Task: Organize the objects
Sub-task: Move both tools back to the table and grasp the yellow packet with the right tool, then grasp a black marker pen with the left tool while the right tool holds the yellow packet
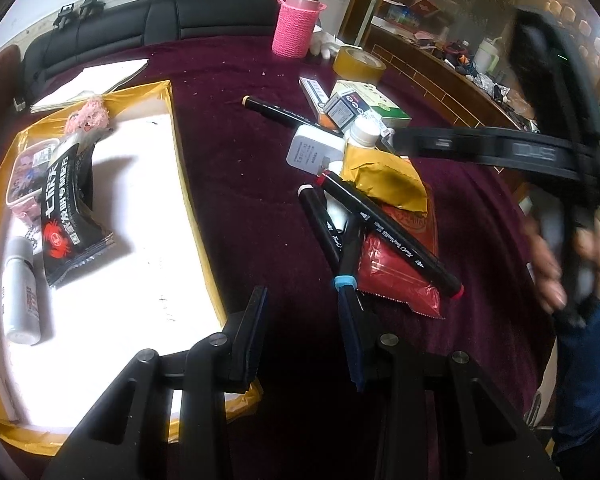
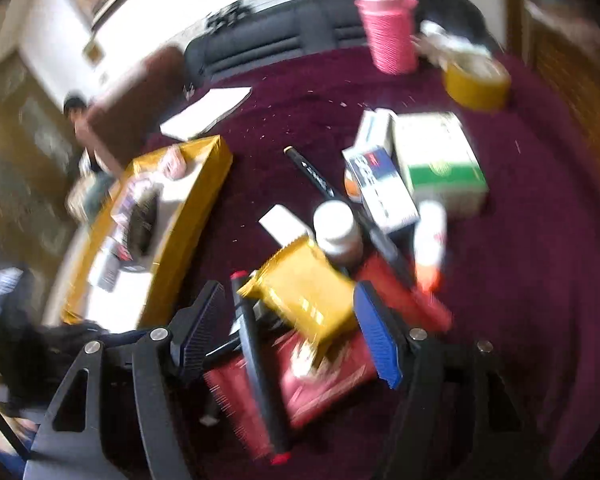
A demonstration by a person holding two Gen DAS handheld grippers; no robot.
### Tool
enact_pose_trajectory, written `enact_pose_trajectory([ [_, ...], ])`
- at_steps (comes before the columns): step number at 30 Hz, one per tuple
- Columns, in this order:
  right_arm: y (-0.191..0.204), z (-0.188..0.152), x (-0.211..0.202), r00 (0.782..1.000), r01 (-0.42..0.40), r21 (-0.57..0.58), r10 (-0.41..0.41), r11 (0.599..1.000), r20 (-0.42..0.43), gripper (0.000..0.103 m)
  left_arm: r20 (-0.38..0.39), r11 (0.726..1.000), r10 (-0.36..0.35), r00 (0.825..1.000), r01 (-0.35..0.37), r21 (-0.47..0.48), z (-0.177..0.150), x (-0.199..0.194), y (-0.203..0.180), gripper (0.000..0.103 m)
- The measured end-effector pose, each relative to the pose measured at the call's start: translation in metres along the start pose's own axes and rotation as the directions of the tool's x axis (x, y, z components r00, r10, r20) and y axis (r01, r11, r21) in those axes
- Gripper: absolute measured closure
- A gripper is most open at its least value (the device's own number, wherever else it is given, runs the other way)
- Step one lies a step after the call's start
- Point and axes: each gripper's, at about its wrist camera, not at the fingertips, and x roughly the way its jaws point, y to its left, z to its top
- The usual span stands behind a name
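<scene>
Both the left gripper point(image 1: 306, 316) and right gripper point(image 2: 290, 328) hang wide open and empty above crinkled foil packets point(image 1: 384, 178) and slim black markers point(image 1: 392, 230) on a plush maroon worktop point(image 1: 236, 168).

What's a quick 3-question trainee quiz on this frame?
1. True or false: the black snack packet lies inside the gold-rimmed box.
2. The gold packet rests on: A) the red packet B) the tape roll C) the pink sleeve bottle
3. Is the left tool open or shut?

Key: 1 true; 2 A; 3 open, nothing between its fingers.
</scene>
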Motion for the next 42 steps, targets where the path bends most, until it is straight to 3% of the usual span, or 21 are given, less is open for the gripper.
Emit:
enact_pose_trajectory([
  [5,-0.010,0.006,0.036,0.997,0.022,-0.109,-0.029,0.994,-0.066,0.037,-0.005,1.000,0.004,1.000,-0.004,0.007,-0.002,-0.001,-0.002,0.072],
  [9,-0.027,-0.008,0.044,0.994,-0.064,-0.035,0.061,0.997,-0.088,0.041,-0.013,1.000,0.011,1.000,-0.010,0.011,-0.002,0.001,-0.003,0.072],
  [11,-0.033,-0.016,0.037,0.995,-0.074,0.006,0.074,0.997,-0.069,0.050,-0.024,1.000,0.012,1.000,-0.012,0.007,0.000,0.005,-0.004,0.072],
  [15,-0.028,-0.025,0.023,0.995,-0.081,0.001,0.081,0.997,-0.061,0.051,-0.038,1.000,0.012,0.999,-0.012,0.005,0.001,0.011,-0.009,0.073],
  [17,-0.025,-0.028,0.019,0.995,-0.083,-0.017,0.082,0.996,-0.048,0.049,-0.043,1.000,0.012,0.999,-0.012,0.004,0.001,0.012,-0.011,0.073],
  [20,-0.020,-0.032,0.013,0.996,-0.070,-0.067,0.067,0.995,-0.051,0.036,-0.050,1.000,0.015,0.999,-0.014,0.003,0.000,0.013,-0.014,0.073],
  [25,-0.018,-0.041,0.019,0.998,-0.031,-0.161,0.020,0.986,-0.066,0.036,-0.063,1.000,0.022,0.998,-0.022,0.006,0.000,0.016,-0.019,0.073],
  [28,-0.028,-0.048,0.016,0.997,-0.079,-0.159,0.078,0.984,-0.012,0.037,-0.068,1.000,0.006,0.998,-0.007,-0.014,0.002,0.018,-0.020,0.073],
  [30,-0.031,-0.048,0.017,0.998,-0.066,-0.148,0.068,0.987,0.006,0.059,-0.073,0.999,-0.006,0.997,0.003,-0.039,0.004,0.021,-0.021,0.073],
  [35,-0.059,-0.046,0.005,0.985,-0.136,-0.011,0.137,0.991,0.105,0.061,-0.064,0.984,-0.080,0.995,0.069,-0.162,0.016,0.024,-0.025,0.073],
  [39,-0.072,-0.045,-0.006,0.971,-0.152,0.051,0.139,0.987,0.194,0.061,-0.061,0.944,-0.140,0.988,0.115,-0.308,0.030,0.033,-0.029,0.073],
  [42,-0.081,-0.044,-0.019,0.953,-0.181,0.085,0.153,0.980,0.262,0.061,-0.078,0.924,-0.184,0.980,0.145,-0.355,0.037,0.040,-0.037,0.073],
])
